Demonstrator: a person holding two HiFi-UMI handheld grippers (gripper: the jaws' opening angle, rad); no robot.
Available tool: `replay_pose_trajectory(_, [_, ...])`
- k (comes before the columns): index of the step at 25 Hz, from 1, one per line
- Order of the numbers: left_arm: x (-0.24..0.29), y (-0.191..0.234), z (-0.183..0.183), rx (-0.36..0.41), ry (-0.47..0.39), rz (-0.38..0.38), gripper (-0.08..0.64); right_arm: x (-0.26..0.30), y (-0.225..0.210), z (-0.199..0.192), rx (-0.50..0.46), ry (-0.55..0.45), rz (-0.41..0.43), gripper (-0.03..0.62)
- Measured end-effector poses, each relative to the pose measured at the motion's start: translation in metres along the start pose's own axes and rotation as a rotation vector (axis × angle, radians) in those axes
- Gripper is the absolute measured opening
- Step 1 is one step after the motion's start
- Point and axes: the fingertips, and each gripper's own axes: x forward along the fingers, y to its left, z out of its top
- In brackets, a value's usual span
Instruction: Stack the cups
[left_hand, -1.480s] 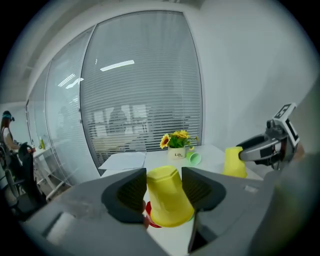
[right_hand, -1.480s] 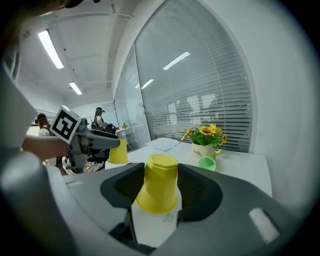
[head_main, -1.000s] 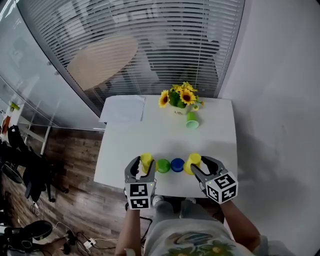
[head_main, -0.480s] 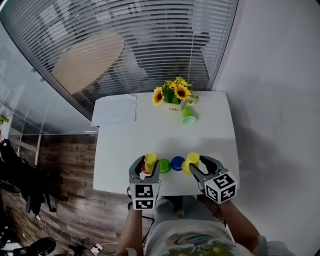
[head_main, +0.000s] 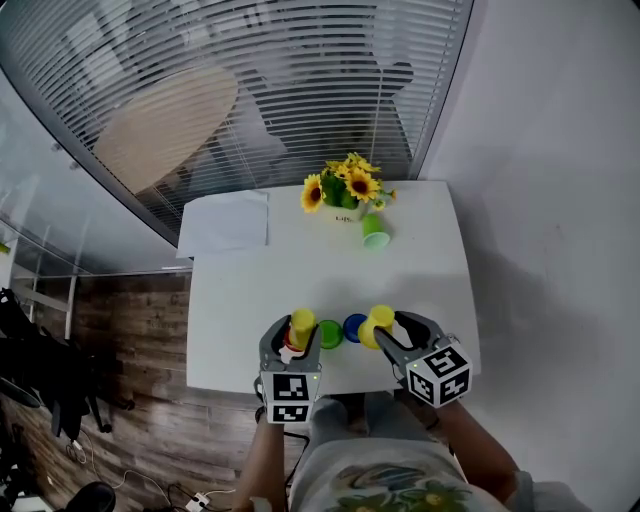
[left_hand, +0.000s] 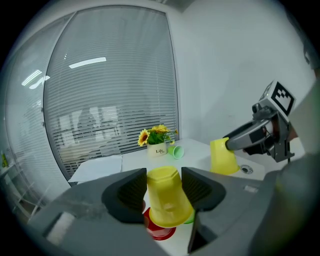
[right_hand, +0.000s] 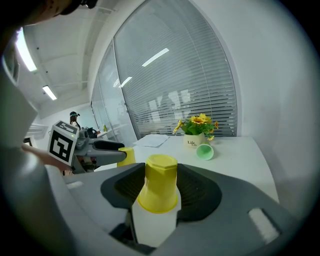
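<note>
Head view: the left hand-held gripper (head_main: 292, 334) is clamped on the left yellow cup (head_main: 302, 323), which is upside down. A red cup (head_main: 288, 341) now peeks out under it; it wasn't visible a sec ago. The right hand-held gripper (head_main: 384, 336) grips the right yellow cup (head_main: 375, 322), which has tipped and come in twd the blue cup (head_main: 352, 324). The gap betw those two has closed in this view. The green cup (head_main: 329, 333) sits betw red and blue, near the front edge of the surface (head_main: 425, 270). A pale green cup (head_main: 375, 231) lies on its side by the sunflower pot (head_main: 345, 192), well apart from the row.

Left gripper view: the jaws press both sides of the left yellow cup, mouth down, with its rim hanging over the red cup. I can't tell if the rim is touching. A bit of green rim shows just behind it.

Right gripper view: the jaws are closed on the right yellow cup, mouth down. The blue cup is hidden under the gripper body here.

What it means, my read: both yellows are now lined up to go over a lower cup, left onto red and right prob onto blue. Neither looks seated yet. The pale green cup is not yet picked up, so the task looks early to mid.
</note>
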Motion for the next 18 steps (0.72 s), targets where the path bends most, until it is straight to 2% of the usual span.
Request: replay_pose_trajectory(18, [-0.008,-0.004,-0.004,0.018,0.000,-0.038,0.227,0.003,0.012,0.006,-0.027,0.018,0.011,0.198])
